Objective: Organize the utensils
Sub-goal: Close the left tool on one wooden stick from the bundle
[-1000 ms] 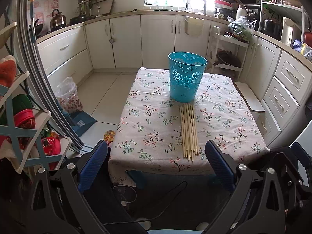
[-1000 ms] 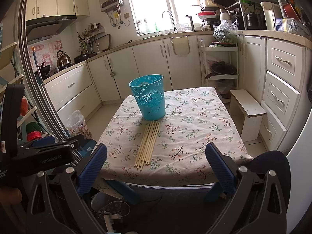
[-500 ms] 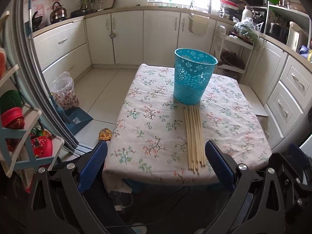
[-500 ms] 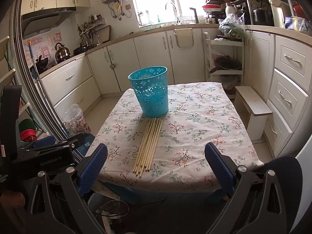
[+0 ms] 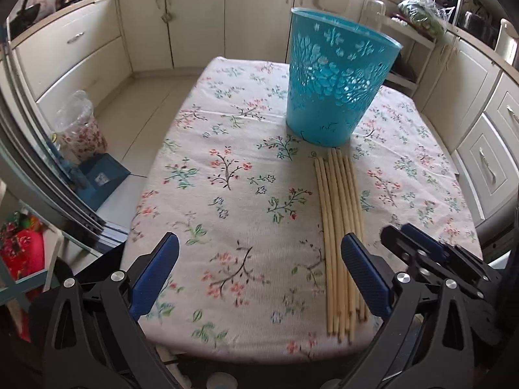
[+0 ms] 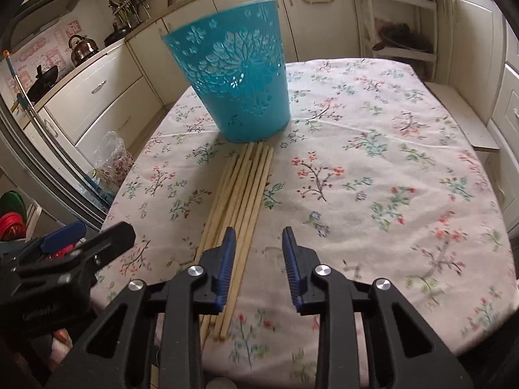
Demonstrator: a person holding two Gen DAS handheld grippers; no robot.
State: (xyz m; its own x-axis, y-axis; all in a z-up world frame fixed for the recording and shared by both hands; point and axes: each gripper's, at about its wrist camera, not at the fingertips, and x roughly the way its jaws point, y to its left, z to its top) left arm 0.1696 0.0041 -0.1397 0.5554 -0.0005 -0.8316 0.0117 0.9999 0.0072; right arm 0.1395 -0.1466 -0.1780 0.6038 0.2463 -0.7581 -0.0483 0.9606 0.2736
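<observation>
Lay as a bundle of chopsticks (image 6: pixel 241 204) on the worktop (image 6: pixel 405 194), long axis from near edge toward the blue basket (image 6: pixel 233 87). Nearer the right tongs (image 6: pixel 256 265), just narrowed and empty, sticks just left; left tongs (image 5: pixel 259 278) wide, empty.

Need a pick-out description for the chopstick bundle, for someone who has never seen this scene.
Find the table with the floral tablecloth in the middle of the kitchen, then the teal cut-out basket standing on it. The chopsticks lie flat as one bundle from the basket's base toward the near edge: pale, thin wooden sticks, the only loose items on the cloth.
</observation>
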